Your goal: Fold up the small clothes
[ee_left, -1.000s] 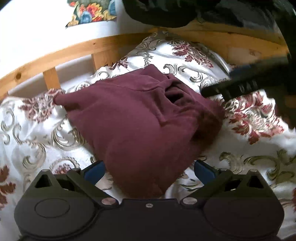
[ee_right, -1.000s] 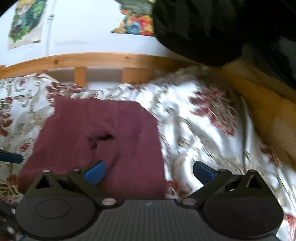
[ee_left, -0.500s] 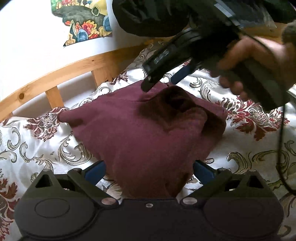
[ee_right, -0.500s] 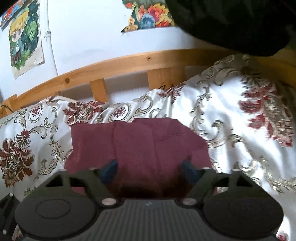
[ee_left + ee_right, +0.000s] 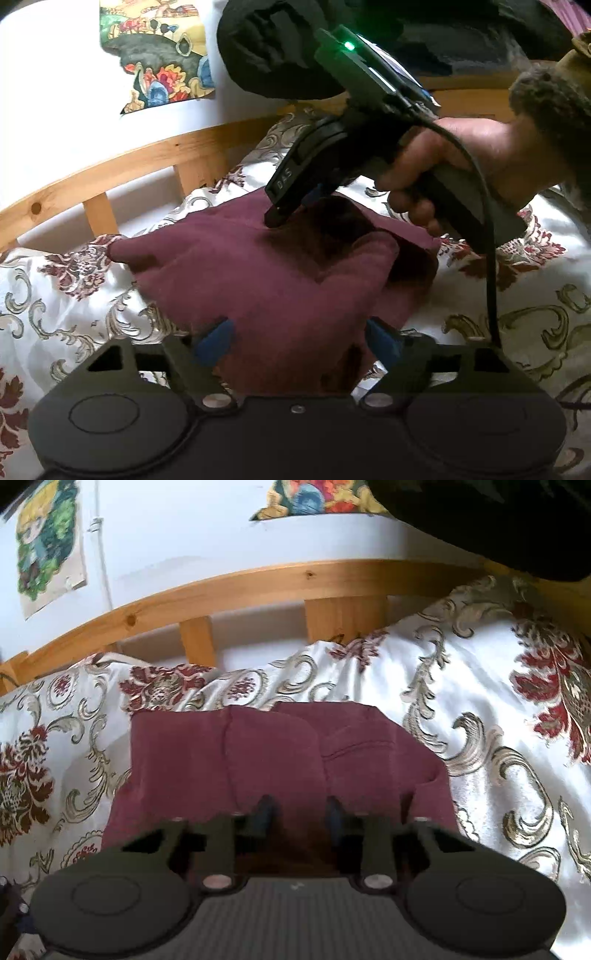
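Right hand-held gripper (image 5: 284, 212) tilts down — pinching maroon garment (image 5: 273, 280).

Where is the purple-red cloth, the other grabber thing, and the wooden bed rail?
maroon garment (image 5: 280, 288), left wrist view, on its wrinkled middle.
right gripper (image 5: 295, 206), left wrist view, at its fingertips above the garment.
wooden bed rail (image 5: 258, 585), right wrist view, on the long top bar.

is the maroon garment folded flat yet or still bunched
Still bunched: the maroon fabric garment lies humped on the floral bedspread, with a raised fold and a dark hollow near the right gripper.
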### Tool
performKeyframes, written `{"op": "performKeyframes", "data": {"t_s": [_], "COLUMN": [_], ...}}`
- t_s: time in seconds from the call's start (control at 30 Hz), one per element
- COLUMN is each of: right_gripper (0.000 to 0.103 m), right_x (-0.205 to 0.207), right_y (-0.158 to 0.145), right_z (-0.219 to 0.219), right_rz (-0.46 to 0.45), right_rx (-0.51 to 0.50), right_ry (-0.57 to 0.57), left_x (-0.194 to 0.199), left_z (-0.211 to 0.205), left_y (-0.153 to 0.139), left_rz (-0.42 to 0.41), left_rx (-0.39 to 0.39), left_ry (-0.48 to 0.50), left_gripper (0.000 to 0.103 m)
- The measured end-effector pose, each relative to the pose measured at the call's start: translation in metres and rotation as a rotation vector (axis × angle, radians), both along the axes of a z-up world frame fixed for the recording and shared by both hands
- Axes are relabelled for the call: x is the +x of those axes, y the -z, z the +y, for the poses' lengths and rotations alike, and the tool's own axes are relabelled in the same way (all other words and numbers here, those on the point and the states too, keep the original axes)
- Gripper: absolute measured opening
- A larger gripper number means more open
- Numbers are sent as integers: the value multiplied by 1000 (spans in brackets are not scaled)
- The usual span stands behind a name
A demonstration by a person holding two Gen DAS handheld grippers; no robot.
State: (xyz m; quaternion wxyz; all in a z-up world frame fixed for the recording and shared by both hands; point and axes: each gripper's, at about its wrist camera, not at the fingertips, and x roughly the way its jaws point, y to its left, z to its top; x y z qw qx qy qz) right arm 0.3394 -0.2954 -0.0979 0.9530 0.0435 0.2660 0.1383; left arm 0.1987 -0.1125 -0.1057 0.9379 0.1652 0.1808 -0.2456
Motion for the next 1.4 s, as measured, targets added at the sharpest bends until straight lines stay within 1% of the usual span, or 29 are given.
{"op": "performKeyframes", "data": {"t_s": [0.03, 0.07, 0.1, 0.23, 0.3, 0.4, 0.53, 0.67, 0.83, 0.93, 0.97, 1.0, 1.13, 1.2, 1.27, 1.3, 1.33, 1.37, 1.4], "right_gripper": [17, 14, 13, 11, 10, 10, 10, 10, 9, 9, 9, 9, 10, 15, 28, 32, 39, 45, 46], "right_x": [-3, -7, -11, -27, -37, -43, -45, -49, -53, -54, -53, -52, -46, -41, -36, -34, -32, -28, -24], "right_y": [0, -1, -2, -9, -11, -14, -16, -10, 3, 7, 7, 7, 6, 5, 2, 1, -2, -4, -6], "right_z": [3, 6, 9, 15, 15, 13, 1, -15, -36, -44, -45, -46, -55, -59, -62, -63, -64, -65, -65], "right_rz": [-21, -48, -75, -162, -202, -223, -230, -190, -143, -129, -124, -116, -83, -73, -68, -69, -71, -72, -71], "right_rx": [-21, -47, -70, -146, -183, -198, -201, -205, -185, -166, -159, -148, -43, 9, 55, 79, 100, 118, 129], "right_ry": [-5, -12, -20, -22, -15, -4, 33, 78, 141, 161, 163, 163, 164, 162, 169, 172, 172, 170, 167], "left_x": [-1, -1, -1, -3, -3, -2, -4, -9, -8, -7, -6, -6, 2, 5, 10, 12, 14, 18, 19], "left_z": [1, 1, 2, 3, 3, 0, -7, -9, -4, -1, 0, 2, 13, 19, 27, 31, 35, 39, 42], "left_y": [0, 0, 0, 1, 2, 1, 0, -3, -6, -6, -6, -6, -7, -8, -10, -10, -10, -10, -9], "left_rz": [-6, -9, -11, -27, -34, -50, -57, -54, -12, -3, -1, 1, 35, 46, 55, 63, 76, 96, 113], "left_rx": [-3, -11, -20, -34, -34, -31, -19, -34, -111, -140, -152, -166, -250, -293, -350, -375, -400, -420, -434], "left_ry": [-1, 3, 9, 18, 28, 51, 69, 98, 110, 98, 90, 83, 38, -8, -59, -81, -101, -119, -134], "left_gripper": [73, 70, 65, 64, 61, 54, 54, 55, 60, 68, 75, 79, 81, 89, 94, 96, 96, 97, 98]}}
